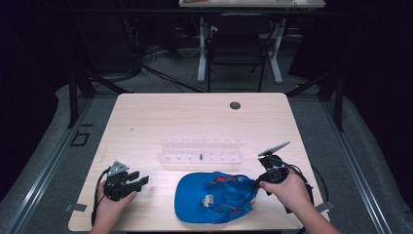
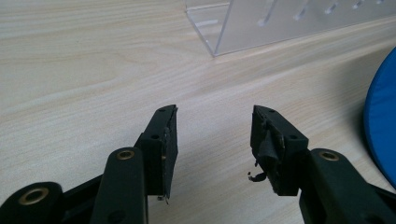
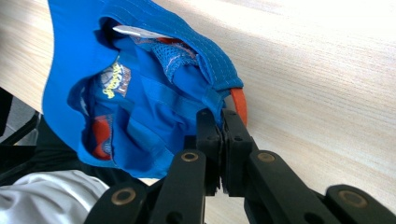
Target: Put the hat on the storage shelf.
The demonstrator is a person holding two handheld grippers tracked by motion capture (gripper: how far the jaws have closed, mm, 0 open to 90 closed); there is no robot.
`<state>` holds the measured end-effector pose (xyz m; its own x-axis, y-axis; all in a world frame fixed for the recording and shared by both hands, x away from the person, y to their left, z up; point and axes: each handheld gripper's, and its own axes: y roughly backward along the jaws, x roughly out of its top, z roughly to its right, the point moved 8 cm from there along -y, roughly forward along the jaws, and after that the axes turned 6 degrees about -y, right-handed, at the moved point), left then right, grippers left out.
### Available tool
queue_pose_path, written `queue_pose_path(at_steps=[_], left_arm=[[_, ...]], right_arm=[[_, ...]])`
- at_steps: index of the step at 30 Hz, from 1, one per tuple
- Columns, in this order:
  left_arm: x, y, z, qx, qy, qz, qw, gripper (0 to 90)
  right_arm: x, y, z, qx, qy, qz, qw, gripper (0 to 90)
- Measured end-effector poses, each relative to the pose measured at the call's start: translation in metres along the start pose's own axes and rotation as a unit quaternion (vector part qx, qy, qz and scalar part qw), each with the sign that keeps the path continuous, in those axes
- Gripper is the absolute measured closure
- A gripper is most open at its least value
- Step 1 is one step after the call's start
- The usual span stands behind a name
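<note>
A blue cap [image 1: 214,197] lies upside down near the table's front edge, its lining with a yellow label facing up. My right gripper [image 1: 256,184] is shut on the cap's right rim. In the right gripper view the jaws [image 3: 220,116] pinch the blue cloth [image 3: 140,93] beside an orange strap [image 3: 239,103], and the rim hangs lifted off the wood. My left gripper [image 1: 143,179] rests at the front left, apart from the cap. It stands open [image 2: 215,135] with nothing between its fingers, and the cap's brim [image 2: 380,126] lies off to its right.
A clear acrylic rack [image 1: 199,151] with rows of pegs stands mid-table behind the cap, and its corner [image 2: 261,23] lies ahead of the left gripper. The light wooden table [image 1: 195,117] has a round grommet [image 1: 235,105] at the back. A chair stands beyond it.
</note>
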<state>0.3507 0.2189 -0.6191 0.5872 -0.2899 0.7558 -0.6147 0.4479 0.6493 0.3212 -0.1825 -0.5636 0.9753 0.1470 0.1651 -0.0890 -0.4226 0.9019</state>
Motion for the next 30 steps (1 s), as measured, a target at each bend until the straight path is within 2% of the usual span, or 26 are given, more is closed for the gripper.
queue_pose_path(at_steps=[2, 3, 6, 9, 11, 14, 15, 17, 20, 22, 26, 30], left_arm=[[0.000, 0.000, 0.000, 0.000, 0.000, 0.000, 1.0000, 51.5], [0.000, 0.000, 0.000, 0.000, 0.000, 0.000, 1.0000, 51.5], [0.000, 0.000, 0.001, 0.001, 0.001, 0.001, 1.0000, 51.5], [-0.001, 0.000, 0.001, 0.002, 0.001, -0.001, 1.0000, 51.5], [-0.001, 0.000, 0.001, 0.003, 0.002, -0.005, 1.0000, 51.5], [-0.001, -0.001, 0.000, 0.002, 0.003, -0.003, 1.0000, 51.5], [-0.001, -0.001, 0.000, 0.003, 0.004, -0.002, 1.0000, 51.5], [-0.002, -0.001, 0.001, 0.002, 0.005, -0.003, 1.0000, 51.5], [-0.002, -0.001, 0.001, 0.001, 0.004, -0.004, 1.0000, 51.5], [-0.002, -0.001, 0.001, 0.001, 0.004, -0.004, 1.0000, 51.6], [-0.002, -0.001, 0.001, 0.000, 0.004, -0.004, 1.0000, 51.5], [-0.002, -0.001, 0.002, 0.000, 0.004, -0.005, 1.0000, 51.5]], right_arm=[[0.001, 0.003, 0.000, 0.002, -0.003, -0.001, 1.0000, 87.4], [0.002, 0.004, -0.001, 0.002, -0.010, 0.010, 0.9999, 87.5], [0.003, 0.010, -0.002, -0.008, -0.009, 0.009, 0.9999, 87.5], [0.003, 0.017, 0.000, -0.019, 0.004, -0.002, 0.9998, 87.4], [0.005, 0.020, -0.001, -0.021, -0.005, 0.010, 0.9997, 87.5], [0.006, 0.026, 0.000, -0.023, -0.007, 0.006, 0.9997, 87.5], [0.006, 0.029, 0.001, -0.022, -0.004, -0.002, 0.9997, 87.5], [0.008, 0.031, 0.000, -0.021, -0.014, 0.010, 0.9996, 87.5], [0.009, 0.040, -0.001, -0.020, -0.010, 0.002, 0.9997, 87.5], [0.011, 0.044, -0.004, -0.021, -0.015, 0.010, 0.9996, 87.5], [0.014, 0.053, -0.008, -0.017, -0.014, 0.008, 0.9997, 87.5], [0.018, 0.063, -0.013, -0.005, -0.019, 0.012, 0.9997, 87.5]])
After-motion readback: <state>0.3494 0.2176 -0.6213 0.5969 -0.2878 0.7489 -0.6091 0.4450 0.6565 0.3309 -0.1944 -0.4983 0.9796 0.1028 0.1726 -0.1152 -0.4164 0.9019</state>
